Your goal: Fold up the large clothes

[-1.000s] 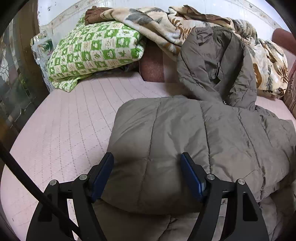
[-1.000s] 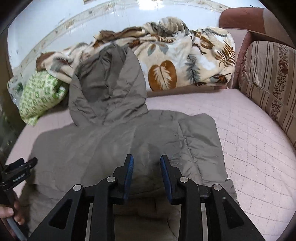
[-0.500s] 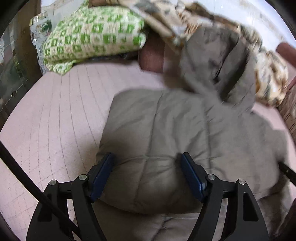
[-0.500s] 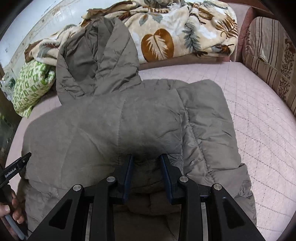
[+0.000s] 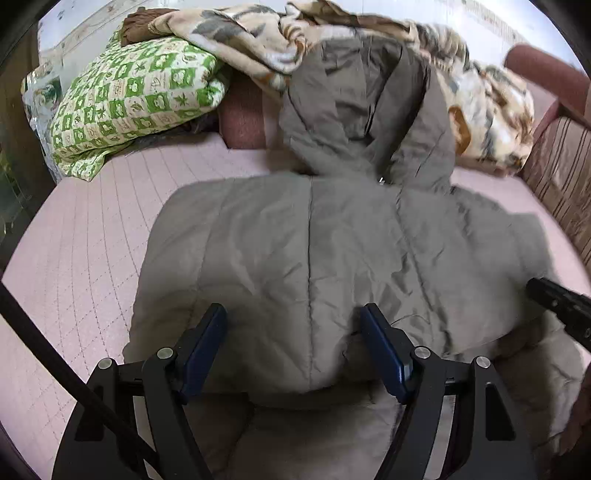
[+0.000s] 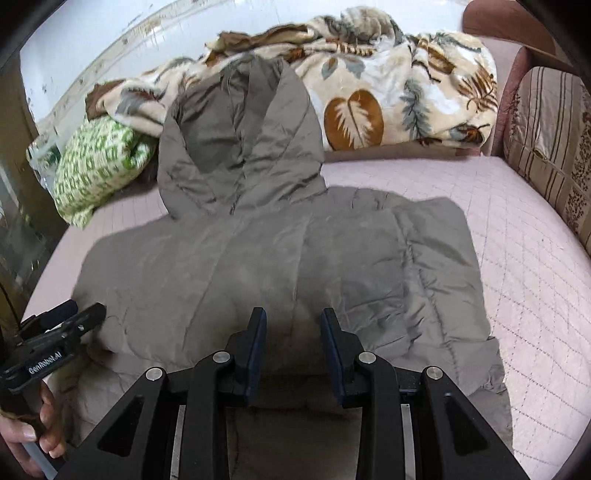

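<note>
While you hold both tools over the near edge of the folded coat, your left hand-held gripper point(image 5: 293, 349) has its blue-padded fingers point(image 5: 201, 347) spread wide apart, with the folded edge of the grey-brown hooded puffer coat point(image 5: 314, 258) bulging between them; whether the pads touch the fabric cannot be told. Left of the coat, a green-and-white checked pillow point(image 5: 136, 110) lies at the back corner of the pink quilted bed point(image 5: 85, 236). The coat lies in the middle of that bed, its lower part doubled up over its body, its hood point(image 6: 240, 147) propped up against a leaf-patterned blanket point(image 6: 388, 92) heaped along the back. Your right hand-held gripper point(image 6: 293, 347) hovers over the same folded edge nearer the coat's right side, its fingers parted by a narrower gap and closed on nothing. At the far right stands a striped cushion point(image 6: 554, 140), beside the bed's reddish upholstered corner point(image 6: 491, 29).
</note>
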The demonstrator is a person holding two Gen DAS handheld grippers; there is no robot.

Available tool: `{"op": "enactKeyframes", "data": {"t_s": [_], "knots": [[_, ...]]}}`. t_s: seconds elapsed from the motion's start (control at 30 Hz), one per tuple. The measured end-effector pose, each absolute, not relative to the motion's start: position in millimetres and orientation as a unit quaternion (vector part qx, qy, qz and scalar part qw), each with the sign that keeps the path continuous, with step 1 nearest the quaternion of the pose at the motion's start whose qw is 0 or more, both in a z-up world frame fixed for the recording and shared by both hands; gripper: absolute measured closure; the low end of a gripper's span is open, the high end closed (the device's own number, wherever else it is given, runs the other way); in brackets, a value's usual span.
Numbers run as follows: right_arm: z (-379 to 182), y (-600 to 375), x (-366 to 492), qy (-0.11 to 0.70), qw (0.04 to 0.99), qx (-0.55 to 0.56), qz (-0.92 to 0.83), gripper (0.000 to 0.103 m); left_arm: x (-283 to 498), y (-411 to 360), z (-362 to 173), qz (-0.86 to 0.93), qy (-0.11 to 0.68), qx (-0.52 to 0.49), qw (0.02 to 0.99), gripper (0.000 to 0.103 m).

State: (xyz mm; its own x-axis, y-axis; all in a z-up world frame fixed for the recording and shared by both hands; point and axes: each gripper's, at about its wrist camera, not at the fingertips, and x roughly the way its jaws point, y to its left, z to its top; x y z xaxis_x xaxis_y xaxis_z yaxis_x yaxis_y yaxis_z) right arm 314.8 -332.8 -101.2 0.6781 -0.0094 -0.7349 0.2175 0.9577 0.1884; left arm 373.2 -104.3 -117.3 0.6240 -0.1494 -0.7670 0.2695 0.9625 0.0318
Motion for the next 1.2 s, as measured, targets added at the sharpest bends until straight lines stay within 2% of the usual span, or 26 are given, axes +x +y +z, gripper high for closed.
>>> {"op": "enactKeyframes", "data": {"t_s": [0.27,0.6,0.9,1.2], "knots": [[-126.3,-337.4,326.4,0.432,0.889,0.135,-0.069,0.070,370.4,-109.8,-127.3,-0.109,0.410,0.094,0.900,0.027],[-106.6,-317.1,315.7,0.414,0.903,0.084,-0.080,0.070,346.3,-118.3,-109.9,-0.120,0.378,0.105,0.912,0.027],[-102.2,-284.3,311.9,0.410,0.910,0.027,-0.060,0.070,342.0,-131.8,-123.0,-0.128,0.384,0.136,0.904,0.027],[-110.7,-284.9,315.8,0.420,0.905,0.027,-0.060,0.069,345.4,-134.3,-133.1,-0.123,0.389,0.150,0.901,0.026]]}}
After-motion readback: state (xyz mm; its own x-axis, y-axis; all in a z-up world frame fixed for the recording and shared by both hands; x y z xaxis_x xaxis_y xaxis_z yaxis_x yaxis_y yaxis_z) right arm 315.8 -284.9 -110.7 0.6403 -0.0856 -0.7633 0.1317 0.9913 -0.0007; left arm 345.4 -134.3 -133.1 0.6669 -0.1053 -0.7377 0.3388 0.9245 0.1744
